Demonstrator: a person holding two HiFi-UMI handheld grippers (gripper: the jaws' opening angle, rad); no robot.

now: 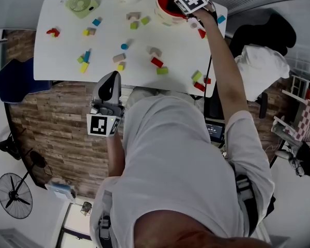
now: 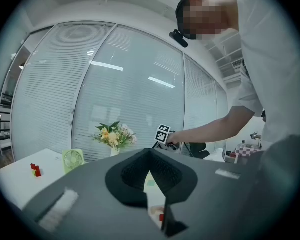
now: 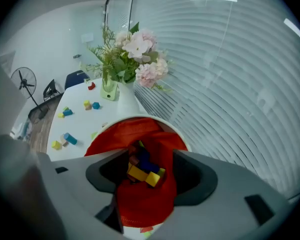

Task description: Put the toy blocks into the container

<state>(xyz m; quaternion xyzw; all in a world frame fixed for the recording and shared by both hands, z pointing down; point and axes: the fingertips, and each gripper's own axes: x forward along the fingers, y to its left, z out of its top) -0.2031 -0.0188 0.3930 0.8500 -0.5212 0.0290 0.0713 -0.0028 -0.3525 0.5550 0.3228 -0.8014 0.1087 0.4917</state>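
Right gripper [image 3: 149, 170] hanging over red container [image 3: 140, 120], jaws apart, nothing pinched; toy blocks [image 3: 139, 174] piled inside. Left gripper [image 2: 150, 156] jaws together, empty, at white table [image 1: 67, 50] edge.

The person wears a white short-sleeved T-shirt [image 1: 181, 159]; its sleeve [image 1: 245, 125] ends above the elbow, and a dark strap [image 1: 244, 192] runs down the side. The left gripper [image 1: 112, 77], just off the near edge of the tabletop [image 1: 62, 50], has a smooth silver-grey shell that narrows toward the front. At its rear sits a cube [image 1: 103, 125] bearing a black-and-white square marker, and its dark fingers [image 2: 135, 176] have a finely textured inner face. The right gripper [image 3: 147, 176], over the tabletop's far corner, carries a marker cube [image 1: 191, 2] of the same kind. Its light grey shell has black recessed hollows on the inner sides.
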